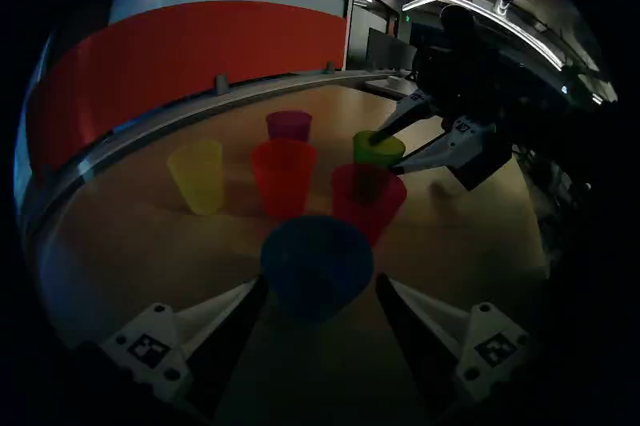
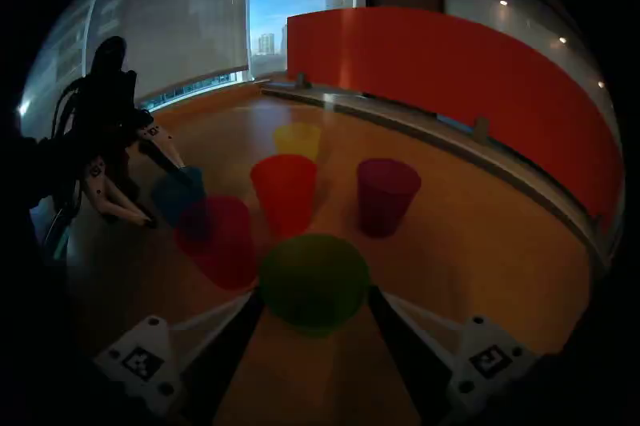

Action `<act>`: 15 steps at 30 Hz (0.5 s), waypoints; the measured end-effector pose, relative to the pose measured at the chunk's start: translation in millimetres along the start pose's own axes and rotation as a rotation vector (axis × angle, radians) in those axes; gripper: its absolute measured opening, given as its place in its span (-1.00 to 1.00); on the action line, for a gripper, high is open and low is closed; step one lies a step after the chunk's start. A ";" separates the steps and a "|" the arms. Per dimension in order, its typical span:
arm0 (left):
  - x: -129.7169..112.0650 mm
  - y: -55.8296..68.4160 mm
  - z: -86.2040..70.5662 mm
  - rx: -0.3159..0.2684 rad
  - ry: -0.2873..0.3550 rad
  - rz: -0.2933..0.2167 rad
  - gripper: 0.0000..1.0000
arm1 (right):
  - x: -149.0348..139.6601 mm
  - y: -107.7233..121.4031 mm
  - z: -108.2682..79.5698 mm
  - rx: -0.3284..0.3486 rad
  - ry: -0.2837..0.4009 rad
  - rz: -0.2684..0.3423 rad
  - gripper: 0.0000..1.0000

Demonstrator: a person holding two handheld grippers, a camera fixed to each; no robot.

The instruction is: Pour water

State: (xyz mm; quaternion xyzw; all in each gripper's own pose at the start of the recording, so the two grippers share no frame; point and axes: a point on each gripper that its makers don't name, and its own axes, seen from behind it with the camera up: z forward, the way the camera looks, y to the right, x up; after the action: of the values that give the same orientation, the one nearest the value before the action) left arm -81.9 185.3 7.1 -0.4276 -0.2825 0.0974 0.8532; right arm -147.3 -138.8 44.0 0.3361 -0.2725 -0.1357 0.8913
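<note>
A blue cup [image 1: 318, 266] stands upright on the wooden table [image 1: 120, 242], held between the fingers of my left gripper [image 1: 318, 286], which is shut on it. A green cup [image 2: 314, 278] sits the same way in my right gripper [image 2: 314, 294], with both fingers against its sides. Across the table, the right gripper [image 1: 388, 156] flanks the green cup [image 1: 378, 150]. In the right gripper view the left gripper [image 2: 160, 190] brackets the blue cup [image 2: 178, 190]. I cannot tell whether either cup holds water.
Between the grippers stand a red cup [image 1: 368, 198], an orange-red cup [image 1: 283, 174], a yellow cup [image 1: 198, 174] and a purple cup [image 1: 289, 124]. A low ledge [image 1: 240, 94] and a red wall panel [image 1: 184, 50] run along the table's far side.
</note>
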 end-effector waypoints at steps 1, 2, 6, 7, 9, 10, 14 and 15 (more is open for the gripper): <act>0.9 -0.3 1.2 0.000 0.001 0.000 1.00 | 0.7 -0.1 1.6 0.002 0.001 0.001 0.99; 1.6 -0.6 2.2 0.000 0.001 0.000 1.00 | 1.4 -0.2 3.0 0.003 0.002 0.002 0.99; 3.4 -0.3 6.5 -0.004 0.001 -0.003 1.00 | 3.7 -1.0 8.4 0.012 0.005 0.007 0.99; 3.6 -0.2 7.5 -0.005 0.000 -0.003 1.00 | 4.1 -1.0 9.5 0.013 0.006 0.007 0.99; 4.0 -0.2 9.4 -0.005 -0.001 -0.003 1.00 | 4.9 -0.9 11.3 0.014 0.008 0.008 0.99; 4.6 -0.7 10.2 -0.003 0.001 0.000 1.00 | 5.1 -0.6 12.0 0.015 0.008 0.008 0.99; 5.9 -2.2 12.7 0.004 0.003 0.007 1.00 | 5.8 -0.4 13.8 0.018 0.008 0.010 0.99; 5.9 -2.5 13.3 0.005 0.003 0.008 1.00 | 5.9 -0.4 14.2 0.019 0.008 0.011 0.98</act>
State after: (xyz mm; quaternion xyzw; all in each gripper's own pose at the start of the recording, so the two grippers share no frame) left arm -84.7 195.1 17.8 -0.4268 -0.2791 0.1010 0.8543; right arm -150.7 -149.0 54.9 0.3435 -0.2718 -0.1270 0.8899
